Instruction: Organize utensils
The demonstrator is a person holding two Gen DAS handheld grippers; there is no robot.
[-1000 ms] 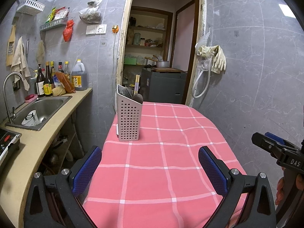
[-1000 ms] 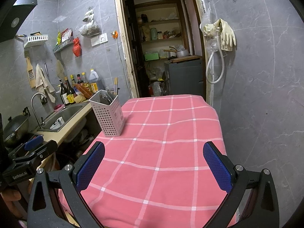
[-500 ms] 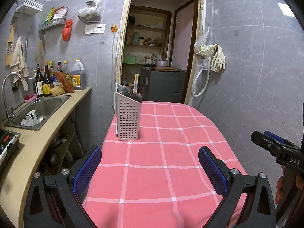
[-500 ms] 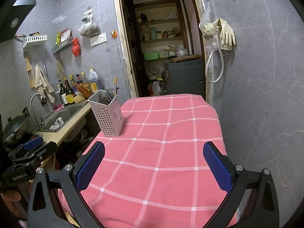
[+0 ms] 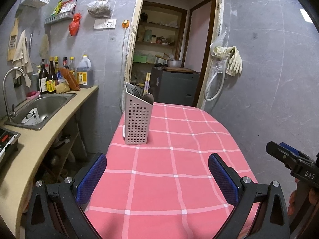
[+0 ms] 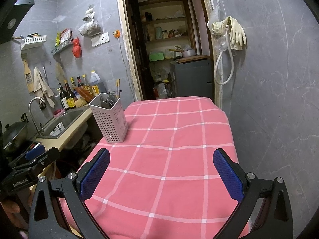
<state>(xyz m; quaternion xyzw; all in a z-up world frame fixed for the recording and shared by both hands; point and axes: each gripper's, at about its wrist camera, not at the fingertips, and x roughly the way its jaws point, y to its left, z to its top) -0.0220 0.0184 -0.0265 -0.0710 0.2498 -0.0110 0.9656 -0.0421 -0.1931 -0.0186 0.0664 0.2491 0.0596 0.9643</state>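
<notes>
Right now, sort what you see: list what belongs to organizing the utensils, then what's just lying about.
Belongs to the job:
- utensil holder standing on the pink checked table
- utensils and chopsticks inside it
- left gripper and right gripper, both open and holding nothing

Just lying about:
- sauce bottles
- sink
- rubber gloves
- red bag

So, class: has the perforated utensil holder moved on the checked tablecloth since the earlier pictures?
No. The utensil holder stands at the same white grid line near the left edge of the pink tablecloth; only the camera shifted slightly.
</notes>
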